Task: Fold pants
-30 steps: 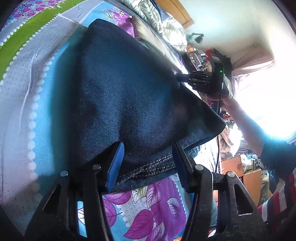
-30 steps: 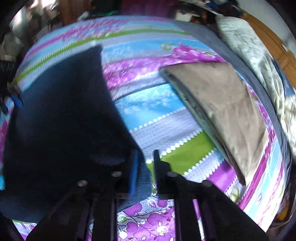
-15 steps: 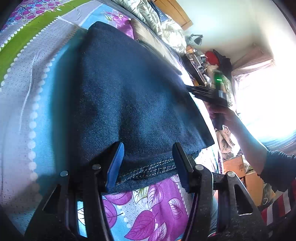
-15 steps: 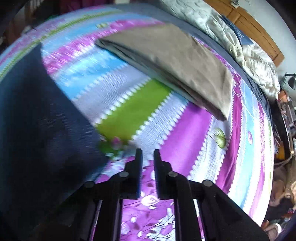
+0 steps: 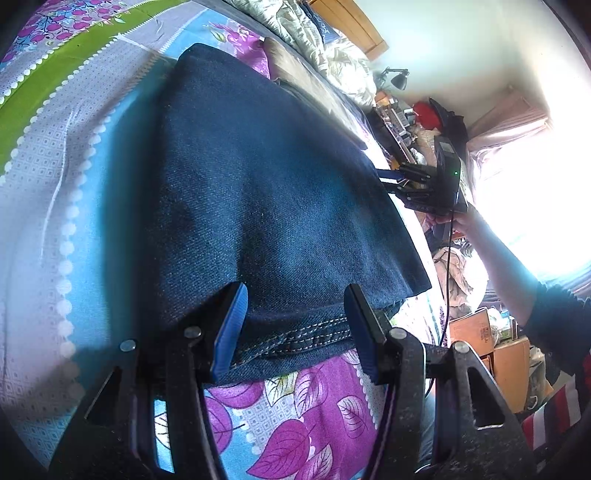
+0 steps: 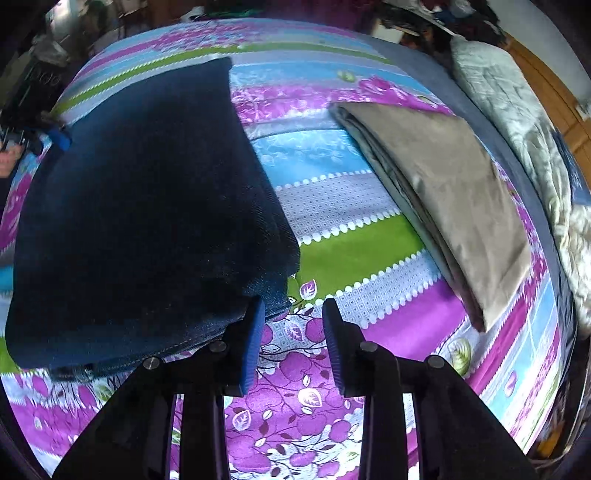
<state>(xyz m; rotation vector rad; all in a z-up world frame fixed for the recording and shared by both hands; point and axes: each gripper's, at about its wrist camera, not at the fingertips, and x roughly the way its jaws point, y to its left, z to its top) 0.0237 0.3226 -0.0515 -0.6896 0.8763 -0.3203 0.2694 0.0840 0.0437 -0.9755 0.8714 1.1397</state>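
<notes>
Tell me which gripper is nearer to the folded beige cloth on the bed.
Right. The right gripper is at the jeans' edge that faces the beige cloth, with open bedsheet between. The left gripper is at the jeans' opposite edge.

Sunlit bedroom with a patterned bed and cluttered edges

A bedsheet (image 6: pixel 369 251) striped in purple, green, blue and grey fills the frame centre; a wooden headboard (image 5: pixel 354 27) sits at top centre of the left view, below a pale wall (image 5: pixel 461 44). A bright window (image 5: pixel 535 192) with pinkish curtains (image 5: pixel 506 118) glares at right, a black lamp (image 5: pixel 399 77) beside it, cardboard boxes (image 5: pixel 495 339) lower right.
</notes>
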